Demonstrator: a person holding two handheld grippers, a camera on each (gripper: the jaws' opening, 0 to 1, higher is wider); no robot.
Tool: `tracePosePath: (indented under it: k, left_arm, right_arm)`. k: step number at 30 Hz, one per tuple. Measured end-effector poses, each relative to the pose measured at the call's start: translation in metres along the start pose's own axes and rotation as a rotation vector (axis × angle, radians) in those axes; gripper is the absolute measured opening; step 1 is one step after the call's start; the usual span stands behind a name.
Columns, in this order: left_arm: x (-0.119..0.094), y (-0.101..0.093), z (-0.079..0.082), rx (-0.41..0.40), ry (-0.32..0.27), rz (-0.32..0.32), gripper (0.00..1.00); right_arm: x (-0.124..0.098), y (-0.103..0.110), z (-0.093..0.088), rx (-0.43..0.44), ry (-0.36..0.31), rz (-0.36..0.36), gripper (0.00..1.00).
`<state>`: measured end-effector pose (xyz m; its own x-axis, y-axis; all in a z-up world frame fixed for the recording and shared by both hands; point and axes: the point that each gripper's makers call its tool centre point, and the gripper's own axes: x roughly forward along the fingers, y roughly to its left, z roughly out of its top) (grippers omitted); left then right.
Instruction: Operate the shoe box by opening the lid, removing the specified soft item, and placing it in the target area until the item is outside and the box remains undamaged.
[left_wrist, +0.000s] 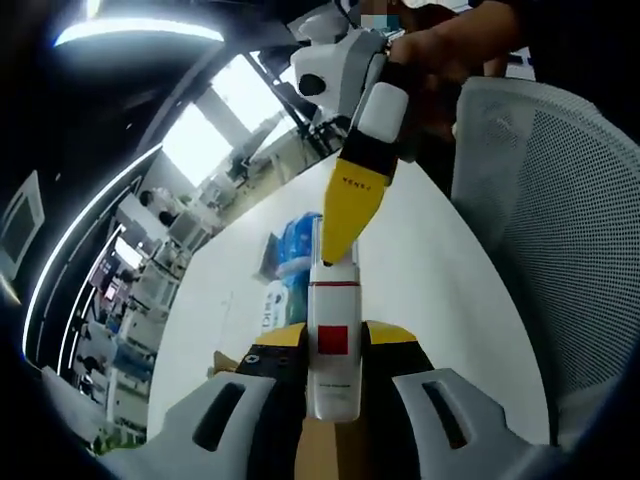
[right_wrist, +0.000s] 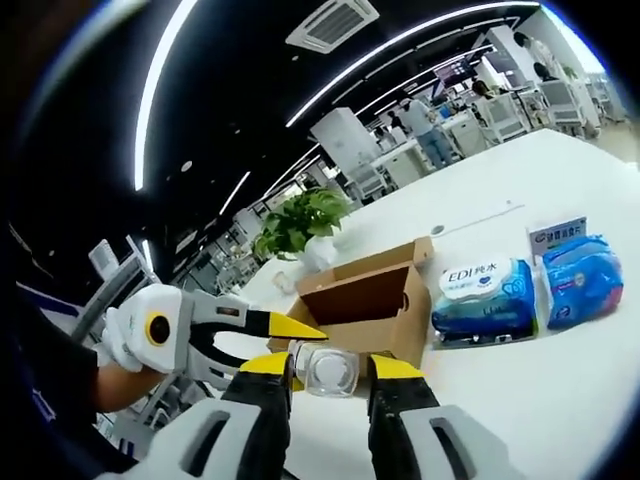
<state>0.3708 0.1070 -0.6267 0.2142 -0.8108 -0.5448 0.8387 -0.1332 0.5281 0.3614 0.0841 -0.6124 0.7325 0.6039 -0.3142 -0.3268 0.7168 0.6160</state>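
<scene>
Two grippers: both meet at one white item above the white table (right_wrist: 540, 390).
Left gripper (left_wrist: 333, 352): its jaws rise on either side of the white item (left_wrist: 333, 300) and are clenched on its lower part, holding it upright in the left gripper view.
White item: narrow, with a red stripe near its top and a red square on its face; it is outside the box, lifted off the table.
Right gripper (right_wrist: 330, 372): in the left gripper view its yellow finger comes down from above and touches the top of the item; in the right gripper view a clear rounded end sits between its two yellow-tipped jaws. Whether these jaws press on it I cannot tell.
Cardboard box (right_wrist: 365, 300): stands open on the table just beyond the grippers, flaps up, dark inside.
Wipes pack (right_wrist: 485, 295): lies just beside the box.
Blue pack (right_wrist: 580, 280): lies next to the wipes pack, a small card standing behind it.
Potted plant (right_wrist: 300, 225): stands behind the box.
Mesh chair (left_wrist: 560, 250): white, at the table's edge.
Hand (left_wrist: 440, 45): grips the right gripper's handle.
</scene>
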Motion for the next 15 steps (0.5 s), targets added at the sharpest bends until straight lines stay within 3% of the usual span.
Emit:
tracePosePath:
  k: [15]
  left_arm:
    - [0.003, -0.002, -0.003, 0.111, 0.012, -0.020, 0.20]
  right_arm:
    - [-0.001, 0.001, -0.011, 0.037, 0.065, 0.011, 0.18]
